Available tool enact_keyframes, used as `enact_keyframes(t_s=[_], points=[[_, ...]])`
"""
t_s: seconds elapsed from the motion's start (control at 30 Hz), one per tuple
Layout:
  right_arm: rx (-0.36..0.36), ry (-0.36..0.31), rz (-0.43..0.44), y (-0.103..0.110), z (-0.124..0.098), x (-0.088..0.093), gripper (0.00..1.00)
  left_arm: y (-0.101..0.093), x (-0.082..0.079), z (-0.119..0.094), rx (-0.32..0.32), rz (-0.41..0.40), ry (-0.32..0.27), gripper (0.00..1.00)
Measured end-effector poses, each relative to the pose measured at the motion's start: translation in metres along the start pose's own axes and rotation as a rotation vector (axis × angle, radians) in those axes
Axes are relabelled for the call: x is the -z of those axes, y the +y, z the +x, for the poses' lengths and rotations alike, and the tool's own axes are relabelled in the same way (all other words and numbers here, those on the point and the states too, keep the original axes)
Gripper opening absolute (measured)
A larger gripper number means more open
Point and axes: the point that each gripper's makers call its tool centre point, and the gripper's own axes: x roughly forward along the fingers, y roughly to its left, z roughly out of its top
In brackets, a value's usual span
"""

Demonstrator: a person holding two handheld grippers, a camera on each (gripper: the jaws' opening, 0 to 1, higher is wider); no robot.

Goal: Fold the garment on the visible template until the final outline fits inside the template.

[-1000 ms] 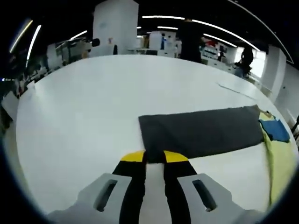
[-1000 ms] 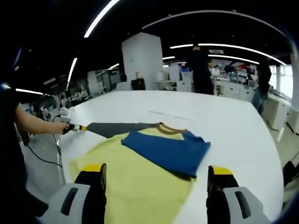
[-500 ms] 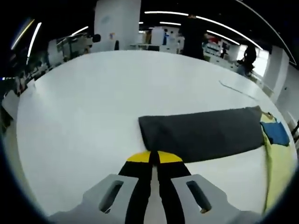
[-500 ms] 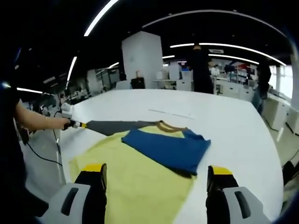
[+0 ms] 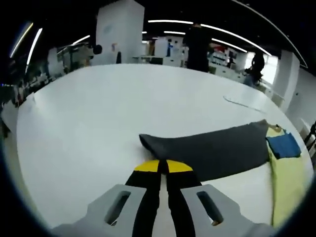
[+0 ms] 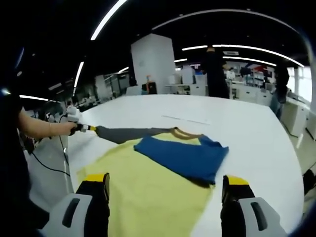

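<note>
Left gripper view: the left gripper (image 5: 163,166) pinches the grey sleeve (image 5: 207,149) of the garment (image 6: 163,187); the right gripper (image 6: 165,192) gapes above the garment.

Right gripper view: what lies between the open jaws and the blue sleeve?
Only the shirt's yellow body; nothing else lies before the blue sleeve.

Ceiling strip lights (image 6: 106,19) glare against a dim hall; the white table (image 5: 89,113) reads bright, edges bow, and background detail blurs.
</note>
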Motion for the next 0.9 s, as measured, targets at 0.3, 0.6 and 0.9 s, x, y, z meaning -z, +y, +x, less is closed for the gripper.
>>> enact_keyframes(t_s=[0.3,0.6,0.9], points=[[-0.017,0.015,-0.004,0.007,0.002,0.005,0.98,-0.026,-0.022,-0.005,0.075,0.02,-0.041,0.0],[-0.026,0.015,-0.01,0.013,0.001,0.006,0.99,-0.061,-0.051,-0.009,0.169,0.031,-0.106,0.0],[-0.038,0.017,-0.01,0.02,0.0,0.007,0.99,-0.096,-0.068,-0.013,0.252,0.041,-0.143,0.0]])
